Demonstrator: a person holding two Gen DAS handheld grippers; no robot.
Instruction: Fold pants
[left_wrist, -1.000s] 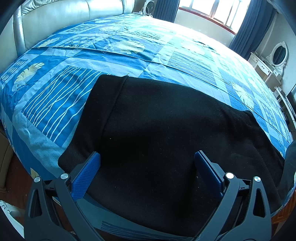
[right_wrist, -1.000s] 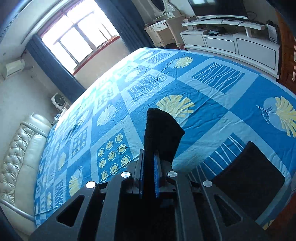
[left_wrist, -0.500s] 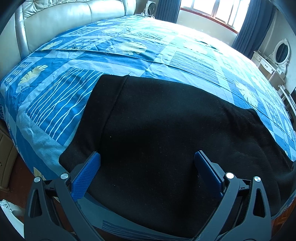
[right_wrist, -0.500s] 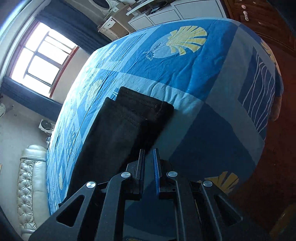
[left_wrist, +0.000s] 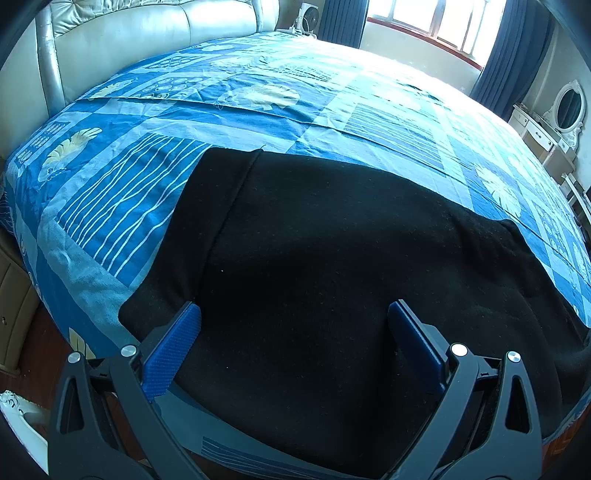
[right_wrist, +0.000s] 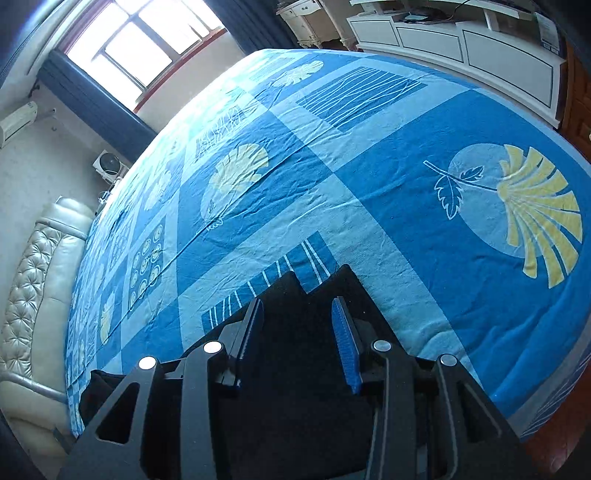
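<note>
Since the earlier frame our right gripper (right_wrist: 297, 321) has let go, half open over the pants (left_wrist: 332, 266) laid on the bed (left_wrist: 332, 92). Left gripper (left_wrist: 293, 328) hovers wide open, empty, ready for the next fold.

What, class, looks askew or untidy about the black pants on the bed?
On the black pants, the two edges ahead of the right gripper are staggered, leaving a notch. Otherwise they lie flat on the bedspread.
</note>
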